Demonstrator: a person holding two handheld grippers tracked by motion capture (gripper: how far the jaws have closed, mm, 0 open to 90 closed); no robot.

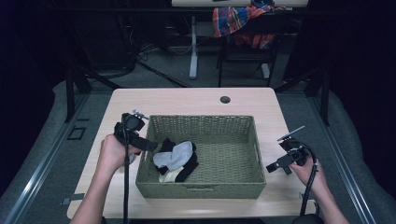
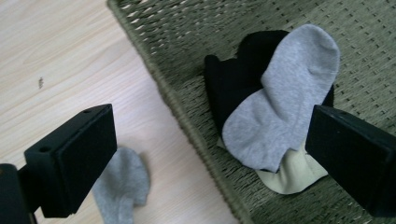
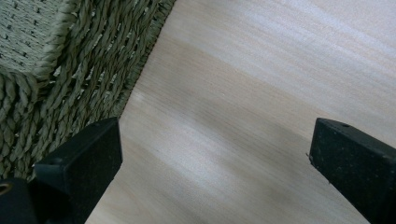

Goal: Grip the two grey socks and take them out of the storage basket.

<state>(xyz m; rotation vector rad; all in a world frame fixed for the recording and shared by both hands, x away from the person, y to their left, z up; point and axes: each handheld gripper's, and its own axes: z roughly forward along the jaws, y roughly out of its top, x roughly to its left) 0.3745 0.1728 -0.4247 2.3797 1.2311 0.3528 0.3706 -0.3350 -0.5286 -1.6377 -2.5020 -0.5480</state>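
**Stock on the table, left to right: socks, basket, two grippers**

1. My left gripper (image 1: 148,144), left of centre in the high view, at the basket's left wall. My left hand (image 1: 112,153) holds it from below. In the left gripper view its two black jaws stand wide apart with nothing between them; nothing is gripped.

2. Loose grey sock (image 2: 122,186), lower left of the left gripper view. It lies on the bare table (image 1: 187,100), just outside the basket's wall, partly hidden behind the left-hand jaw.

3. Woven green basket (image 1: 205,122), centre of the high view, rectangular, standing on the table.

4. Sock pile, in the basket's left half. On top, a grey sock (image 2: 280,107), right of centre in the left gripper view. Under it, a black sock (image 2: 233,74) reaches toward the upper part of the frame. At the bottom, a cream sock (image 2: 292,177) shows at the lower edge of the pile. All three touch one another.

5. My right gripper (image 1: 274,166), lower right of the high view, over bare table just beside the basket's right wall, held in my right hand (image 1: 308,171). In the right gripper view the jaws are spread wide over plain wood, gripping nothing, with the basket's corner in the upper left.
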